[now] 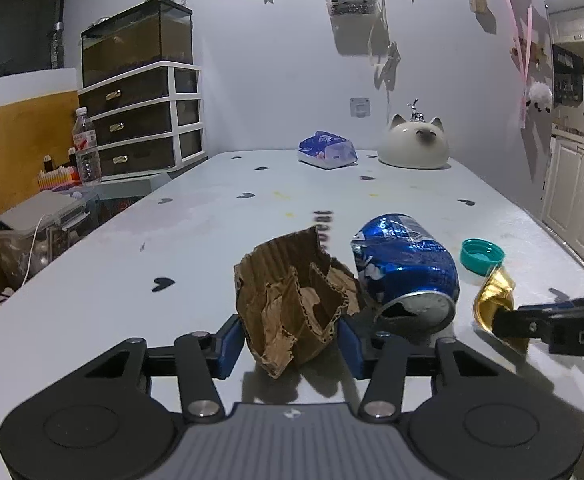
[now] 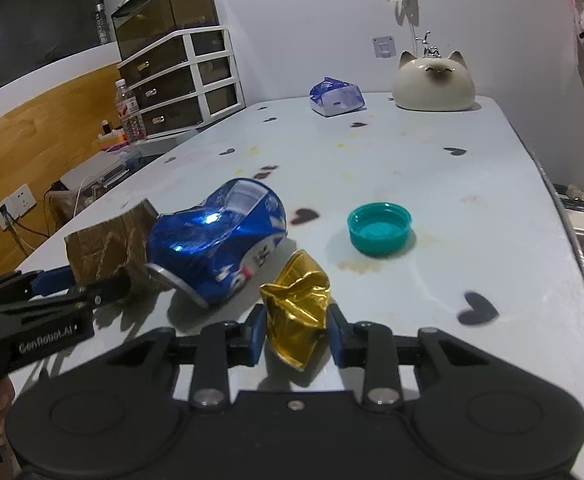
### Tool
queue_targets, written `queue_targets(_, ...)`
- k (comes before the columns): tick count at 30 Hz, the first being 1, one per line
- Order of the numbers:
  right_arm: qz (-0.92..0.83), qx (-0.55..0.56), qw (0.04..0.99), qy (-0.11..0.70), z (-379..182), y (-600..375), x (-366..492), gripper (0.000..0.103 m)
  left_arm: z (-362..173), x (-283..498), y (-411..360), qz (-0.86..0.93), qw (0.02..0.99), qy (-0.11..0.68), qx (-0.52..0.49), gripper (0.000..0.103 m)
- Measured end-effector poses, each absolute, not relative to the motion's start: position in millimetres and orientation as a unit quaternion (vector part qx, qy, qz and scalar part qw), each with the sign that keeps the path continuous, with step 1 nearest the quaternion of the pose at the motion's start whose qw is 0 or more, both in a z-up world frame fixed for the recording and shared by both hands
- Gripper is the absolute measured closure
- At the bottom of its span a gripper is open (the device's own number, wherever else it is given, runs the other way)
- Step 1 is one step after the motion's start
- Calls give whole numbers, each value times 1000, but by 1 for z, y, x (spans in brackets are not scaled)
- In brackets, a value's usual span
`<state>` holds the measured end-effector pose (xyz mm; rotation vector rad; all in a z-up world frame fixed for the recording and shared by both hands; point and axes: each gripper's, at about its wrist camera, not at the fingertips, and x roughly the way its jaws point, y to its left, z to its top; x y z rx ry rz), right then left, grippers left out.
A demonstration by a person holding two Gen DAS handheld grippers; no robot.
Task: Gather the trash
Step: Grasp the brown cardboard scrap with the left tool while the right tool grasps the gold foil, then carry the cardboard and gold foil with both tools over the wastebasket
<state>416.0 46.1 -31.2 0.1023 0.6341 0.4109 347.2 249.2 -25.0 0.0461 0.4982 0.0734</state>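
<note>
Inventory as I read it from my two gripper cameras, left to right.

1. Water bottle [image 1: 86, 145] – upright beside the desk's left edge, in front of a three-drawer unit [image 1: 140, 120] with a glass tank [image 1: 136, 40] on top.
2. Desk [image 1: 92, 264] – pale surface printed with dark hearts; it carries every item below.
3. My left gripper [image 1: 292, 340] – blue pads on either side of the torn cardboard scrap [image 1: 292, 304], both touching its crumpled sides; I read it as clamped on the scrap. The scrap sits at the near left of the trash cluster and touches the can.
4. Crushed blue can [image 1: 406, 270] – lying on its side on the desk, open end toward the camera, between the scrap and the foil.
5. My right gripper [image 2: 296, 328] – pads pressed against the gold foil wrapper [image 2: 298, 316], squeezed nearly together on it. The wrapper is just right of the can, at the desk's near edge.
6. Teal bottle cap [image 2: 379, 229] – open side up, beyond the foil and apart from it, untouched.
7. Blue tissue pack [image 1: 327, 150] – far end of the desk.
8. Cat-shaped ceramic ornament [image 1: 414, 146] – far end, right of the tissue pack.
</note>
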Motion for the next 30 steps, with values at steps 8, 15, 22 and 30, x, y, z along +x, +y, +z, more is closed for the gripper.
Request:
queue_targets(8,217,63,925,306,-26,27,383,90,-24,321,235,32,968,247,15,55)
queue_targets(15,239,71,921,298,-22,3,347,92,-21,281,222,11,968,252,3,55)
queue_targets(22,269,77,917,284,-20,-21,306,93,-20,240,201,-21,969,247,11,55)
queue_targets(30,280,42,915,288,-31,-24,276,91,-24,215,177,-41,969,243,12,55)
